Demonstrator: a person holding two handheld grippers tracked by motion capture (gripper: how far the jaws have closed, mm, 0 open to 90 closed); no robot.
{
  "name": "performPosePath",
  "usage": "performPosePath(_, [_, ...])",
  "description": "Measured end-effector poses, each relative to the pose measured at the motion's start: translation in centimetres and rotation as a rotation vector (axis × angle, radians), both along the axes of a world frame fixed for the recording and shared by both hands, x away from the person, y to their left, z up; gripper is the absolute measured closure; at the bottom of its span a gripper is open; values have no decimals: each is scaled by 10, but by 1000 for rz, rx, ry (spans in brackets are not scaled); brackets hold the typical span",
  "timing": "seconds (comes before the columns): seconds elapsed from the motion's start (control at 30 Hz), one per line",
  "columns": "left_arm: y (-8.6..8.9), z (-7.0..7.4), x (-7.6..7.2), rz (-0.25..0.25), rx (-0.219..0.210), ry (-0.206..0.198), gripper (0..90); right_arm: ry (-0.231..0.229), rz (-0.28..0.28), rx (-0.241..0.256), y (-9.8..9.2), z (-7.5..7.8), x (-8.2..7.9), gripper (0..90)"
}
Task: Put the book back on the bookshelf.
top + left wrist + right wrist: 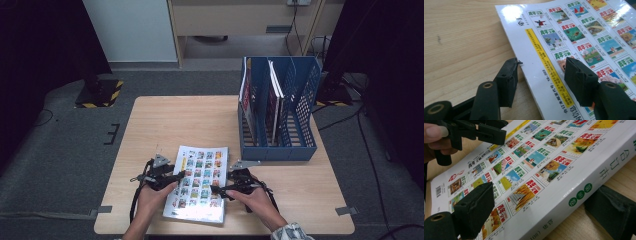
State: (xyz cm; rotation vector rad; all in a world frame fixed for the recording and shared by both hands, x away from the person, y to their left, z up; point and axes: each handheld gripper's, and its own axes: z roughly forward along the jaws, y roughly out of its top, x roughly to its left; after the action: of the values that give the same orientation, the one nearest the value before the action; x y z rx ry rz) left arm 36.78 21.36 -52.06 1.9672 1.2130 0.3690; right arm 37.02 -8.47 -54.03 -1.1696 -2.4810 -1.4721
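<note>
Book point(199, 184) lies flat at the lower middle of the table point(165, 120). Left gripper point(172, 178) and right gripper point(220, 190) both gape wide over its side edges, maybe touching it.

I count one thick white book point(198, 183) on my table, one blue file rack point(305, 100), and two grippers.

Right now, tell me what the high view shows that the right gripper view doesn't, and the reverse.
High view: the blue file rack with magazines standing in it, both hands, and the table's edges. Right gripper view: the book's white spine with green print, and the right gripper open, one jaw over the cover and the other beside the spine. Both: the book lying flat and the left gripper at its opposite edge.
</note>
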Motion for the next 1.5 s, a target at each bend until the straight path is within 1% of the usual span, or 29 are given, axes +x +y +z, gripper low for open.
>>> performPosePath(0.1, [1, -2, 0, 4, -16, 4, 429, 5, -8, 6, 0, 0, 0, 93])
performPosePath(0.17, [2, -2, 0, 11, -28, 17, 429, 4, -2, 5, 0, 0, 1, 93])
performPosePath(0.23, [0, -2, -1, 14, -25, 14, 427, 7, -5, 7, 1, 0, 3, 92])
performPosePath(0.3, [0, -3, -1, 14, -23, 9, 421, 17, -7, 25, 1, -1, 5, 92])
performPosePath(0.37, [0, -4, -1, 16, -38, 13, 403, 34, -8, 51, 1, -1, 7, 99])
performPosePath(0.47, [1, -8, -1, 0, -68, 19, 342, 46, -6, 61, 1, -1, 11, 130])
performPosePath(0.5, [1, -9, 0, -8, -70, 4, 335, 53, -7, 66, 1, -1, 12, 140])
performPosePath(0.57, [1, -9, 0, -7, -69, 3, 331, 74, -19, 78, 1, 0, 14, 176])
performPosePath(0.63, [0, -10, -1, -2, -65, -1, 328, 82, -26, 80, 2, 0, 16, 193])
performPosePath(0.67, [0, -10, -1, 0, -66, 0, 328, 83, -24, 76, 3, 1, 16, 202])
performPosePath(0.73, [0, -10, -1, 5, -68, 1, 328, 71, -20, 77, 4, 4, 16, 234])
performPosePath(0.77, [0, -10, -3, 9, -73, 7, 328, 76, -23, 88, 3, 7, 17, 245])
performPosePath(0.8, [0, -10, -3, 10, -74, 2, 327, 77, -23, 100, 4, 11, 17, 249])
performPosePath(0.83, [0, -11, -4, 13, -78, -3, 326, 67, -22, 99, 5, 13, 17, 249])
performPosePath(0.9, [0, -13, -4, 20, -88, -9, 320, 66, -25, 95, 7, 18, 18, 248])
performPosePath(0.97, [0, -14, -5, 23, -92, -14, 315, 63, -33, 83, 9, 20, 19, 249])
performPosePath(1.0, [0, -14, -6, 29, -101, -15, 313, 61, -29, 80, 11, 20, 20, 253])
performPosePath(1.1, [0, -15, -5, 34, -112, -1, 316, 61, -29, 80, 16, 24, 22, 255])
performPosePath(1.17, [0, -15, -5, 36, -113, 0, 314, 63, -29, 78, 19, 26, 22, 254])
performPosePath(1.3, [0, -15, -5, 36, -113, 0, 312, 57, -21, 51, 26, 31, 24, 263])
performPosePath(1.33, [0, -15, -5, 35, -116, 4, 311, 61, -24, 50, 28, 32, 24, 265])
performPosePath(1.37, [0, -15, -5, 36, -119, 6, 311, 54, -23, 45, 29, 33, 25, 268])
performPosePath(1.5, [0, -15, -5, 38, -114, 0, 309, 63, -37, 42, 32, 35, 27, 289])
